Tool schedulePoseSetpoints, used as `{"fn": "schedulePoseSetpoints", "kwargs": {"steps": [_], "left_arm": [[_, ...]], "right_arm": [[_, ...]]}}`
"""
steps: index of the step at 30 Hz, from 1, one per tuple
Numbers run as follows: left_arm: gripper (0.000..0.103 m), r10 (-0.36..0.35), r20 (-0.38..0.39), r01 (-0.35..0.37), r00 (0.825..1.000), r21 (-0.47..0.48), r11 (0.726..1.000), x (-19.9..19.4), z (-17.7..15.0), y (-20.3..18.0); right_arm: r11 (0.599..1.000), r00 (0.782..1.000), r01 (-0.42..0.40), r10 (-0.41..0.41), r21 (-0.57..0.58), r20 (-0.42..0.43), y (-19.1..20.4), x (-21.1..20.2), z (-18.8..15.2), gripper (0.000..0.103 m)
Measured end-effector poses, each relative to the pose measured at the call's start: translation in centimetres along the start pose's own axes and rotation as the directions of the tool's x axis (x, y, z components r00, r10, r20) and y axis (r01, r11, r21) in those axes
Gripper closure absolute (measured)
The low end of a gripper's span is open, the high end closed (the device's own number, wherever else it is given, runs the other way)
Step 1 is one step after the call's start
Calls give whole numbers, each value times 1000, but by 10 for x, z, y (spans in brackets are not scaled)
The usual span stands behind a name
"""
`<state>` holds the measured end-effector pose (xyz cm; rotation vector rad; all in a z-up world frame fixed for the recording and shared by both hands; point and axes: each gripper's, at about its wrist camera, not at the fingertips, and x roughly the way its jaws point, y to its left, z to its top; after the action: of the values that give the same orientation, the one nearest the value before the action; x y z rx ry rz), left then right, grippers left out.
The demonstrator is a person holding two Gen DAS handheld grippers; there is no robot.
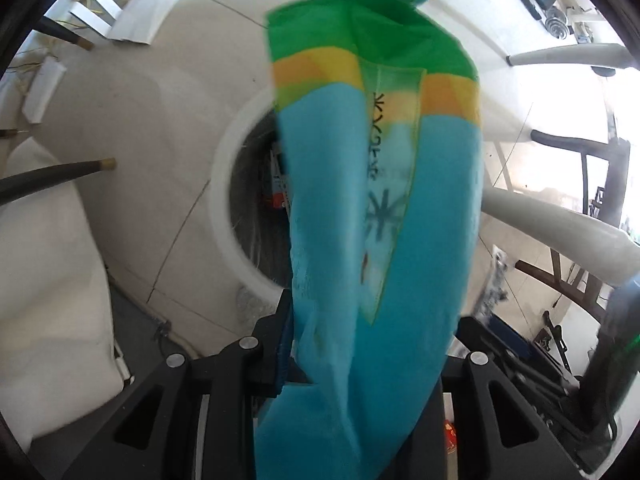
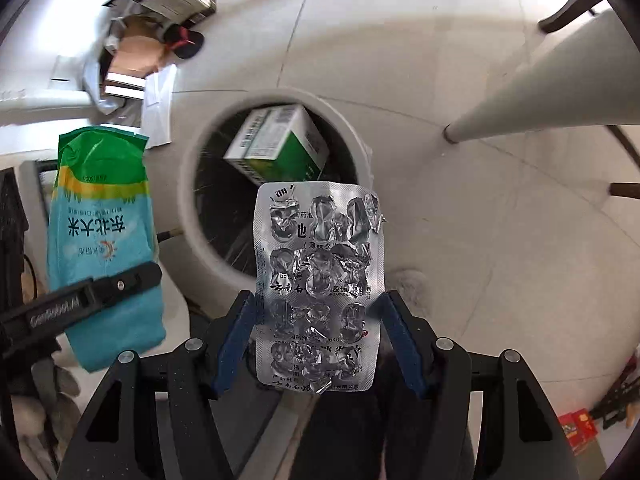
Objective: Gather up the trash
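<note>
My left gripper (image 1: 368, 344) is shut on a blue, yellow and green rice bag (image 1: 380, 200), which hangs over the white round trash bin (image 1: 224, 216) and hides most of its opening. The bag also shows in the right wrist view (image 2: 104, 240), with the left gripper (image 2: 132, 280) clamped on it. My right gripper (image 2: 318, 336) holds an empty silver blister pack (image 2: 320, 280) between its blue pads, above the near rim of the bin (image 2: 188, 208). A green and white carton (image 2: 280, 144) lies inside the bin.
White table legs (image 2: 540, 80) and dark chair legs (image 1: 56, 178) stand around the bin on the tiled floor. Boxes and clutter (image 2: 160, 12) lie at the far left. A small red box (image 2: 576, 428) lies at the right.
</note>
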<state>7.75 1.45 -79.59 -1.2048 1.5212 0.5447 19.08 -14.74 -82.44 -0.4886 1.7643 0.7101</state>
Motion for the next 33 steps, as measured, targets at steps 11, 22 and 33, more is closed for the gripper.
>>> {"fn": "schedulePoseSetpoints", "kwargs": {"steps": [11, 22, 33], "left_arm": [[47, 21, 8, -21, 1000, -13, 1000, 10, -18, 1], [2, 93, 139, -90, 986, -30, 996, -35, -32, 16], [2, 236, 244, -244, 941, 2, 970, -125, -99, -16]], "right_arm": [[999, 998, -33, 34, 27, -47, 0, 63, 31, 35], [1000, 999, -20, 20, 19, -40, 3, 37, 32, 3], [996, 996, 77, -74, -47, 53, 11, -78, -8, 2]]}}
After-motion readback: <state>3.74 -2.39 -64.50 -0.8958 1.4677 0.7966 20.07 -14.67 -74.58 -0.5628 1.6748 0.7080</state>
